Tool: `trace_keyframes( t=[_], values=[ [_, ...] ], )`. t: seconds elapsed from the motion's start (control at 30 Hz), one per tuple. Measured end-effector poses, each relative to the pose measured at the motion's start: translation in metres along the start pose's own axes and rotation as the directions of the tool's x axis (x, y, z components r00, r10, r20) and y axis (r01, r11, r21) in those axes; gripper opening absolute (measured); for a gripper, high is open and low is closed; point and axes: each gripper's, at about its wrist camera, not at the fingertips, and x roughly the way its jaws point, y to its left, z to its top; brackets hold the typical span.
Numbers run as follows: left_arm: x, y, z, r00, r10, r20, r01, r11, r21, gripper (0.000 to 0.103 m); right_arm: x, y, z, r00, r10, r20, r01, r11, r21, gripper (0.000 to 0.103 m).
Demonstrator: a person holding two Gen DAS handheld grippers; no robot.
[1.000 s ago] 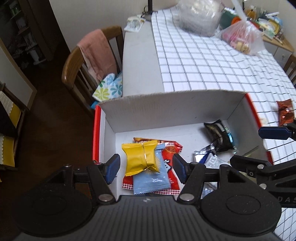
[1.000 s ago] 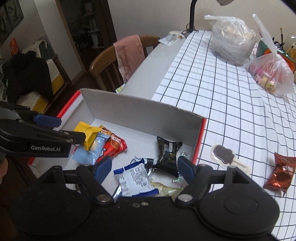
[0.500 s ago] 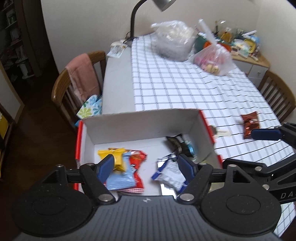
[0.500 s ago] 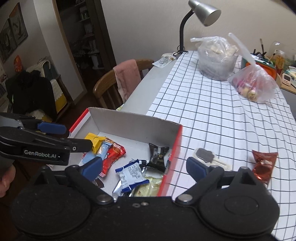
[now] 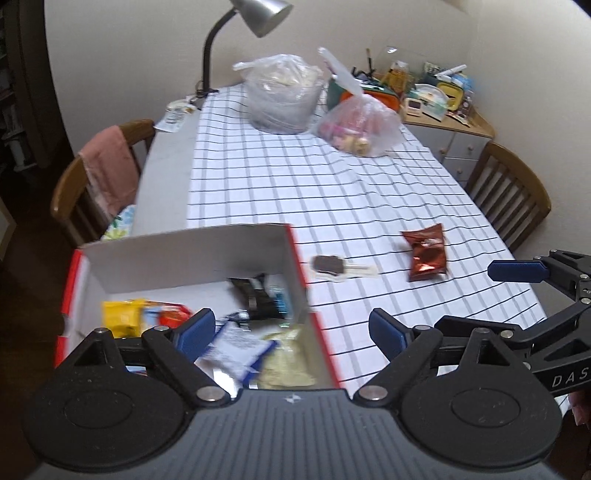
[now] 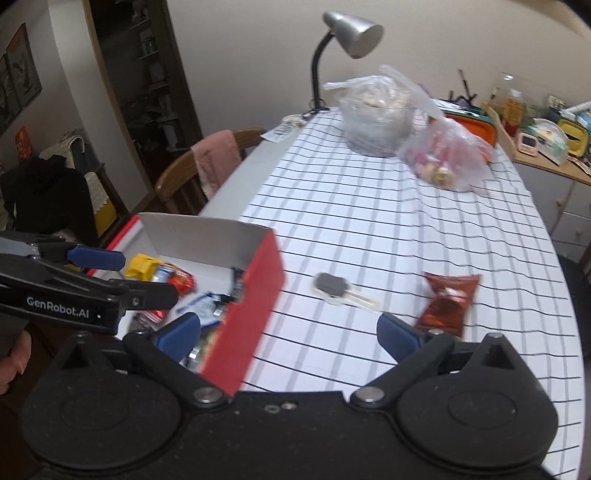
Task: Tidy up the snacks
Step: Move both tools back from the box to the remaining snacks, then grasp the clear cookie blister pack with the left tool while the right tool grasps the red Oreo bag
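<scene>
A crinkled red-brown foil snack packet (image 5: 426, 254) lies flat on the checked worktop (image 5: 295, 192), at 3 o'clock from the red-and-white box (image 5: 293, 258) of snacks. The left gripper (image 5: 291, 328) jaws are opening, empty; the right gripper (image 6: 288, 330) stands wide, empty.

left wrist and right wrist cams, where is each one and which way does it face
Left wrist: on the left gripper, jaws opening and empty, looking down-forward over the box; right gripper at right.
Right wrist: on the right gripper, jaws opening and empty, over the red packet; a hand at left.
Shared: box, packet, lamp.
</scene>
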Motion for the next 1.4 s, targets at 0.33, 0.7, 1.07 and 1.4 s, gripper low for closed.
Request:
trace_keyframes(
  t=[0.33,0.7,1.07,1.4],
  values=[
    [0.038,-0.073,0.01,0.997,0.074,-0.001,-0.074,0.992,-0.1,0.094,-0.007,-0.091,-0.012,0.998,-0.045,-0.032,0.046,0.999,0.027,0.102],
    [0.099,-0.117,0.031,0.976,0.211,-0.044,-0.216,0.958,-0.191,0.094,0.021,-0.157,-0.007,0.995,-0.07,-0.071,0.073,0.996,0.043,0.102],
    [0.163,-0.106,0.055,0.962,0.233,-0.144,-0.27,0.896,-0.351,0.094,0.079,-0.189,0.007,0.988,-0.081,-0.133,0.092,0.993,0.078,0.1],
    [0.223,-0.073,0.061,0.919,0.277,-0.28,-0.379,0.814,-0.441,0.093,0.127,-0.202,0.006,0.977,-0.065,-0.202,0.086,0.992,0.095,0.098]
  ],
)
